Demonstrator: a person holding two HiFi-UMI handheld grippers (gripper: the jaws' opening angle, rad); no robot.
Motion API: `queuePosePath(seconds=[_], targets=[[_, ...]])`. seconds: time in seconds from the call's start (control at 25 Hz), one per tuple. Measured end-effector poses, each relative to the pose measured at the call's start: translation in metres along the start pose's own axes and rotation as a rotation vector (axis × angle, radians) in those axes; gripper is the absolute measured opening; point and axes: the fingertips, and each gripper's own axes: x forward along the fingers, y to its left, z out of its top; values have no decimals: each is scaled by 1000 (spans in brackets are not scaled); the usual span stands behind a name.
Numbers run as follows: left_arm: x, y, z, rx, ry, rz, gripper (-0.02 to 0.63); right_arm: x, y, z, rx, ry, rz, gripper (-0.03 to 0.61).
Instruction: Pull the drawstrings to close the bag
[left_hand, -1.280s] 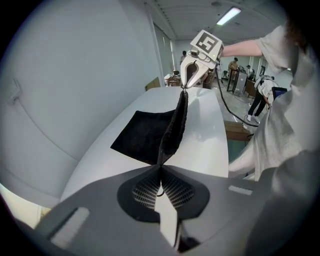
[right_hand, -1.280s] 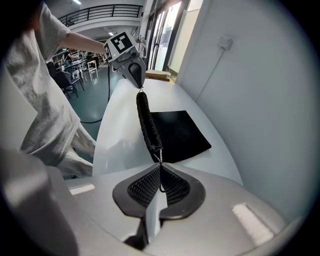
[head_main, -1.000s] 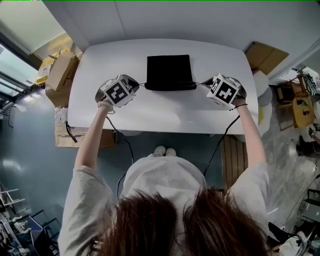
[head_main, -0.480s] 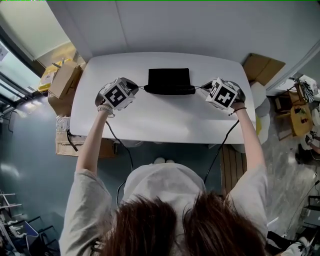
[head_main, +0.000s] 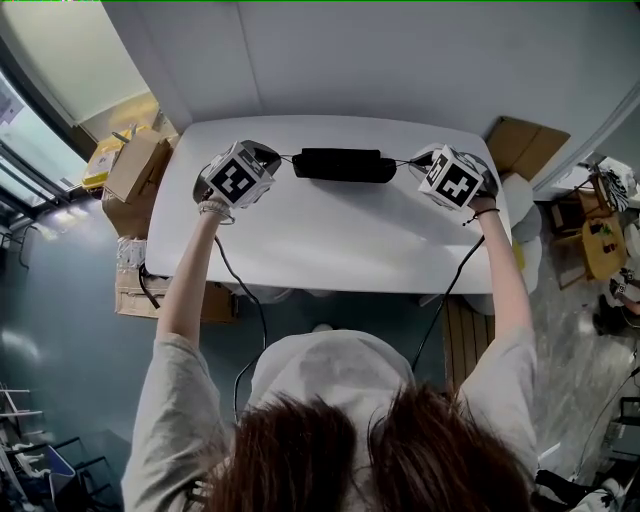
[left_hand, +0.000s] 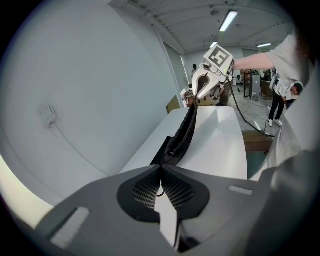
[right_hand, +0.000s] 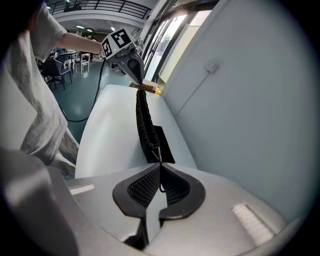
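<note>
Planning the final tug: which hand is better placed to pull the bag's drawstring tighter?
Neither left nor right alone: the left gripper and right gripper are both shut on a drawstring, level on opposite sides of the gathered black bag. Pulling both apart looks best.

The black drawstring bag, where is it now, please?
Head view: the black drawstring bag stretches between the left gripper and right gripper, near the white table's far edge.

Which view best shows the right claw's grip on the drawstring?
Right gripper view: it looks straight at the shut right claw pinching the drawstring. Head view shows only thin cord beside the marker cube. Left gripper view shows that claw far off, too small.
</note>
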Motion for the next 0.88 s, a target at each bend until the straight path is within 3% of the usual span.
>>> queuePosePath(seconds=[0.2, 0.4, 0.88], targets=[[-9, 11, 14, 2, -29, 29, 2, -13, -17, 6, 8, -18, -44, 18], [-22, 23, 28, -47, -88, 52, 2, -26, -29, 13, 15, -33, -83, 18], [-50, 42, 56, -37, -153, 120, 2, -53, -53, 28, 13, -75, -168, 18]])
